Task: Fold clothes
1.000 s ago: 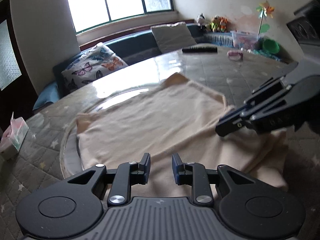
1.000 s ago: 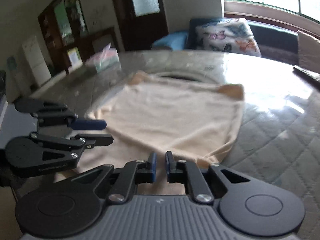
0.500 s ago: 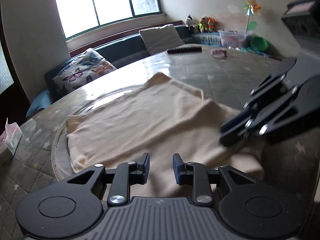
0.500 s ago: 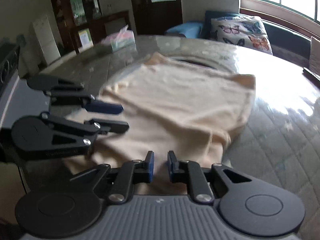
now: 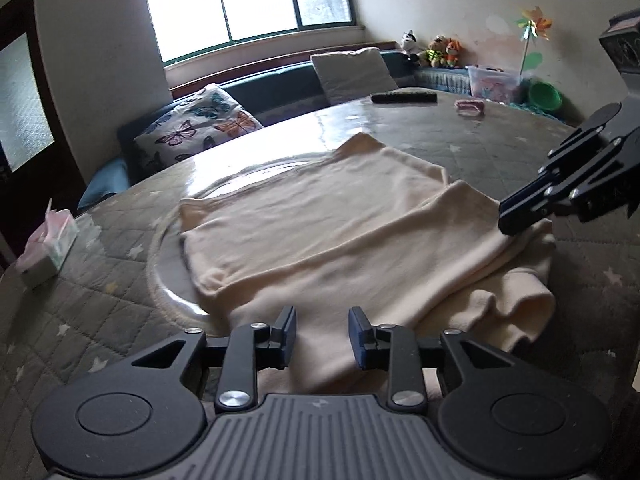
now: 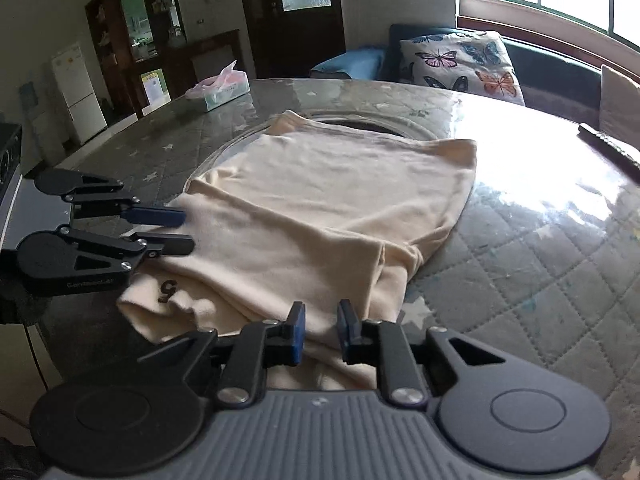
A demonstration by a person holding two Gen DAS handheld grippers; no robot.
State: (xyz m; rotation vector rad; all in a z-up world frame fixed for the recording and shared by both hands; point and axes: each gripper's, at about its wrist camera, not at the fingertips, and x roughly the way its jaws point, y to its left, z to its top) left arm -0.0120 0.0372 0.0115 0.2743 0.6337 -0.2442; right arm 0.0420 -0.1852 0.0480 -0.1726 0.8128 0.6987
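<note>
A: What differs from 1 second earlier?

B: The jaws of both tools have just been opening. The near edge of the cream knit garment (image 5: 328, 236) now lies in a thicker bunched fold, and both tools sit further back from it.

A: State of the left black two-finger gripper (image 5: 322, 334)?

B: Released. Its jaws stand part-way apart with a clear gap; cloth shows beneath the gap, but the pads do not press on it.

A: State of the right black two-finger gripper (image 6: 321, 330)?

B: Released. Its gap is narrower; the fingertips hover over the garment's near edge and clamp nothing.

A: Garment condition and location?

B: It lies on the round grey quilted table under a glossy clear cover (image 6: 540, 248), partly over the glass turntable (image 5: 168, 276). The far part is flat. The near part is doubled over, with 1 rolled hem on each side. A dark printed mark (image 6: 167, 291) shows by the left gripper.
</note>
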